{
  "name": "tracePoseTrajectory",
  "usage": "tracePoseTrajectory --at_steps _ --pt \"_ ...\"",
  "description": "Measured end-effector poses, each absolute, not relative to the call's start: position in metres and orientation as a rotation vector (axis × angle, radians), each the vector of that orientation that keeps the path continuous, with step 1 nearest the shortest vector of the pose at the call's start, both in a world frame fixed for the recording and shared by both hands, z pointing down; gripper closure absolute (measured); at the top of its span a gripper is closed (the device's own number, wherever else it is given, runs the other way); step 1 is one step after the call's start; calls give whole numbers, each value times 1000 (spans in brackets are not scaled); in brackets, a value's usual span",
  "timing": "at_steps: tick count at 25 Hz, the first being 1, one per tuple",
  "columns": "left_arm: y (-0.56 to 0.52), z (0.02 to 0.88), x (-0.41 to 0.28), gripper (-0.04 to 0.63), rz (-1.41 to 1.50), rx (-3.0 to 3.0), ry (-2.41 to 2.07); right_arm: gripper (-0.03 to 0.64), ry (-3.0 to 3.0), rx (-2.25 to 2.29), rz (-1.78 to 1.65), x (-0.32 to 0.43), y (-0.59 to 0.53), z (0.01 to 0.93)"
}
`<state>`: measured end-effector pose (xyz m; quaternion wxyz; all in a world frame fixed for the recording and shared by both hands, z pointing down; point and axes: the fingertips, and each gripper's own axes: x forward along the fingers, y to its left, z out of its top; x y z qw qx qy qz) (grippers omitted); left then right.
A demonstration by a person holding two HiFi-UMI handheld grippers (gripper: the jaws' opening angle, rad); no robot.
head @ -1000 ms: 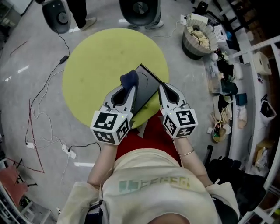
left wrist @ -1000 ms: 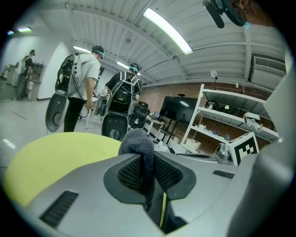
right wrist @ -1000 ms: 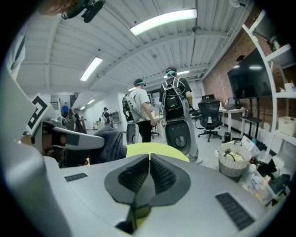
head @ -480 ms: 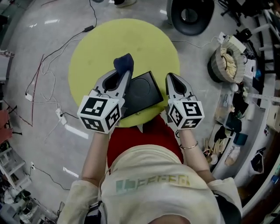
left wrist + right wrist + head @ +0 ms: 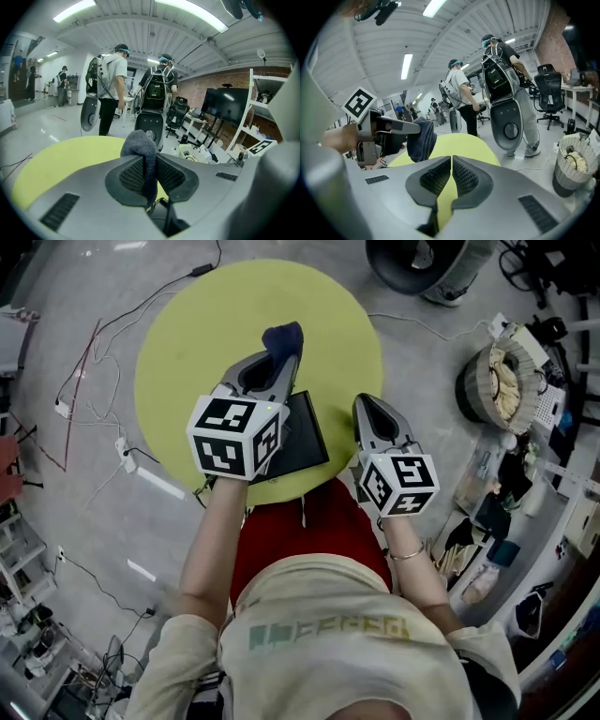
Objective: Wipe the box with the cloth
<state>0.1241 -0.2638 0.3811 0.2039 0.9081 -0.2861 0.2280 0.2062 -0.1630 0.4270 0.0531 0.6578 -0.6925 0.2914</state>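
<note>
The left gripper (image 5: 273, 367) has its 2 jaws squeezed tight on the cloth (image 5: 284, 337), so the cloth cannot slip out when it rubs. The cloth is dark blue and bunched up. It lies along the jaws and pokes out past their tips, pointing away from the person. From the head view it sits past the far side of the box (image 5: 303, 439), over the bare yellow table (image 5: 202, 320), and not on the box. It looks like it is held up in the air (I cannot be sure it is clear of the table). The box is black and lies flat on the table, near the edge closest to the person, with its wide top facing up, which is the easy side to wipe. Its near-right corner points toward the person. The left gripper hides part of it, so I cannot tell which side is the long one. The right gripper (image 5: 366, 407) has its 2 jaws pressed together with nothing in them. It waits just beside the right side of the box, not touching it, maybe so it can stop the box from sliding.
</note>
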Motion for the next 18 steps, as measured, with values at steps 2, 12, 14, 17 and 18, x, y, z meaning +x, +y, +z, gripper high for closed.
tracePoseTrajectory --at_steps 2,12,14,17,18 --pt "-260 391 137 531 639 2514 -782 578 -2098 1989 897 208 -160 431" --pt "-232 447 125 531 947 2471 -614 578 -2161 1844 874 171 -173 434" --pt "-229 448 109 532 976 2484 -591 578 -2175 1822 859 158 -177 432" --pt "-228 444 83 531 971 2510 -576 578 -2190 1802 831 139 -183 427" --pt "-228 443 73 531 967 2503 -580 578 -2193 1797 821 132 -186 425"
